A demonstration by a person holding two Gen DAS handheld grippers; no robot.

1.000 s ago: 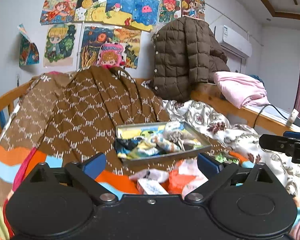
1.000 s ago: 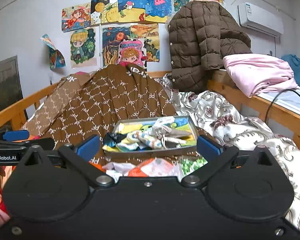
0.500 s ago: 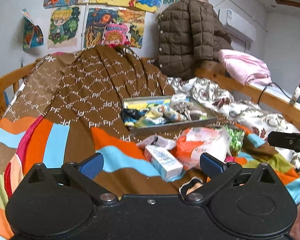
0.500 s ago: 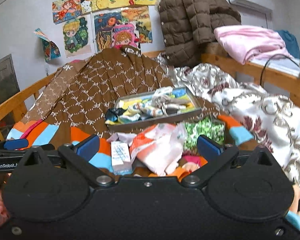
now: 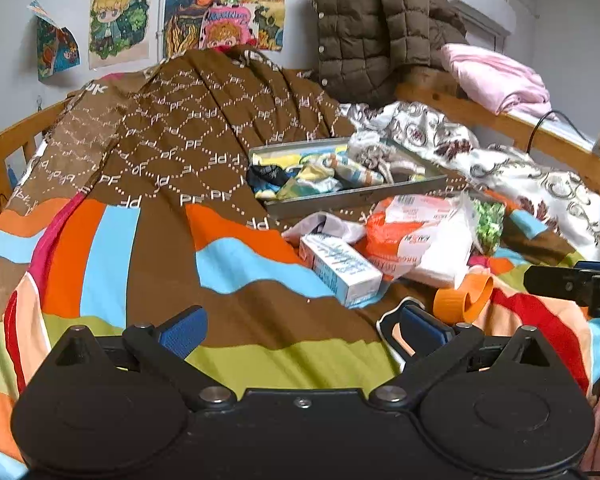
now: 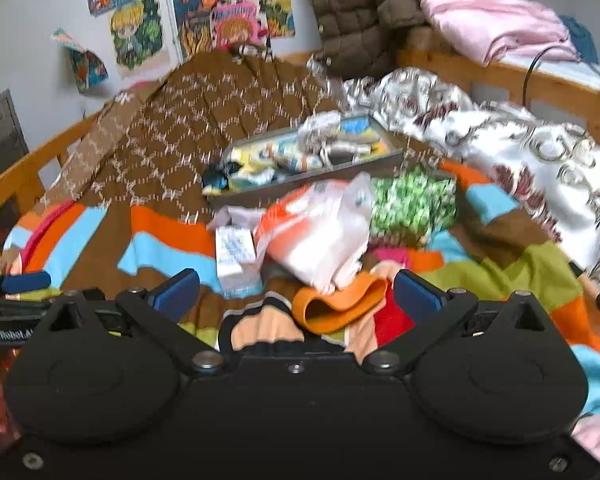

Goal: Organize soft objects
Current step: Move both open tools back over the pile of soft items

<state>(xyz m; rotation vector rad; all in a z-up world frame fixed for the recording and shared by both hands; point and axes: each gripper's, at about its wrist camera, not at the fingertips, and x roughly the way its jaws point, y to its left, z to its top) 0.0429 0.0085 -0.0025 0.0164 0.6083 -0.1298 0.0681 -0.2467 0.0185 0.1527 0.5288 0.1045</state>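
The right wrist view is smeared with motion blur, so print on the packets and the pattern of the bedding there cannot be read. In both views the black gripper body fills the bottom and hides whatever lies directly under it. The left gripper point(image 5: 300, 326) has its jaws spread wide with nothing between them, above a striped blanket point(image 5: 236, 264) of soft cloth in brown, orange, blue and green bands. Ahead of those jaws and to their right lies a small rectangular carton point(image 5: 340, 266) with fine print too small to make out, touching a crinkled orange and white plastic bag point(image 5: 416, 240); just beside the right finger sits a soft orange band point(image 5: 466, 300) curled into a loop. The right gripper point(image 6: 296, 294) also has its jaws spread and empty, and the orange band point(image 6: 340, 304) lies between them, near the right finger, partly overlapped by the plastic bag point(image 6: 320, 236). A green and white speckled packet point(image 6: 414, 204) sits beyond, its far edge blurred. Farther ahead of both pairs of jaws a shallow grey tray point(image 5: 356, 200) holds a heap of crumpled, colourful cloth pieces point(image 5: 320, 174), individual items impossible to separate. A quilted brown jacket point(image 5: 376, 28) hangs behind, cut off at the top.
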